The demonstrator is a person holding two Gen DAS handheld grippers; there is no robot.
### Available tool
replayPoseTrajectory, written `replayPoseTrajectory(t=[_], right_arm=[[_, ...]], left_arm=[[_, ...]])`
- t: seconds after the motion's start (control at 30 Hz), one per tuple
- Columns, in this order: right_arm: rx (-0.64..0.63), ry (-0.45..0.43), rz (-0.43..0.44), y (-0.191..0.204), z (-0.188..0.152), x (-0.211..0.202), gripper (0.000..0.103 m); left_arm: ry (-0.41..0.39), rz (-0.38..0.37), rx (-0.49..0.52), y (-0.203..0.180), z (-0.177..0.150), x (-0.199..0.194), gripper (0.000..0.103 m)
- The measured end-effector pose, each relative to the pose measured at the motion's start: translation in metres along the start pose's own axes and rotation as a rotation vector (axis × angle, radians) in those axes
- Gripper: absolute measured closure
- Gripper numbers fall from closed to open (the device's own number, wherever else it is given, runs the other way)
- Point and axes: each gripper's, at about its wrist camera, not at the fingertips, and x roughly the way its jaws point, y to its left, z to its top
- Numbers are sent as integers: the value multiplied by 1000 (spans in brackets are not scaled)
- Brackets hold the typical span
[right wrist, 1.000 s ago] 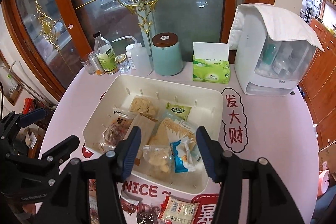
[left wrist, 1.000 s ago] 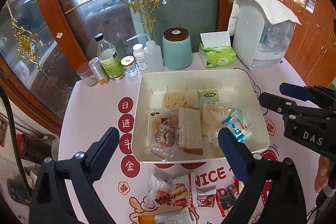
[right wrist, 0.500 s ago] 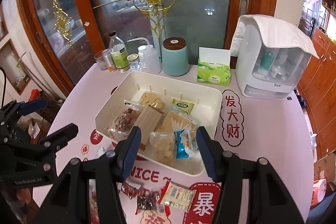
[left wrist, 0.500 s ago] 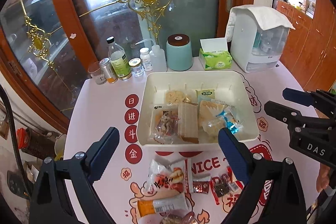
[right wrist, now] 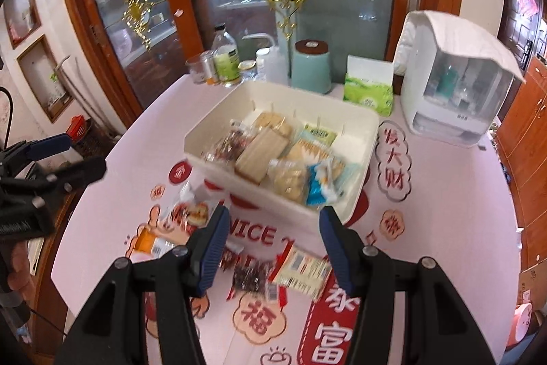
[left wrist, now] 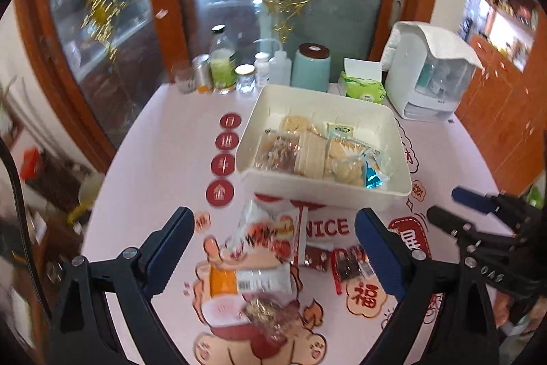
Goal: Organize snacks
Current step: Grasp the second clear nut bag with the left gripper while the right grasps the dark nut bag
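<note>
Left claw [left wrist: 273,238] apart, right claw [right wrist: 271,236] apart — both empty, above loose snack packets [left wrist: 270,235], white bin [left wrist: 393,190] beyond.

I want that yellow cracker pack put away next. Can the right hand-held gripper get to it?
Probably yes. The flat yellow-and-white cracker packet lies loose on the pink tablecloth, just ahead of the open right hand-held gripper, with nothing covering it.

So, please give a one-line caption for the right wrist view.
Open right gripper above loose snack packets before a white bin of snacks.
</note>
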Motion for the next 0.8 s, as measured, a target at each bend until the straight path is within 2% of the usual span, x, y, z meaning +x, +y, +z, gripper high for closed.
replayPoseTrajectory(t=[0.13, 0.27, 0.47, 0.8], right_arm=[[-10, 32, 8, 8, -26, 10, 48], [2, 82, 32, 11, -47, 27, 48], [11, 143, 42, 16, -71, 58, 48], [40, 217, 46, 23, -95, 113, 48]], left_arm=[[-8, 37, -73, 14, -29, -3, 8], [25, 72, -113, 25, -57, 9, 8], [163, 120, -182, 40, -100, 62, 8], [321, 107, -330, 56, -145, 133, 8]])
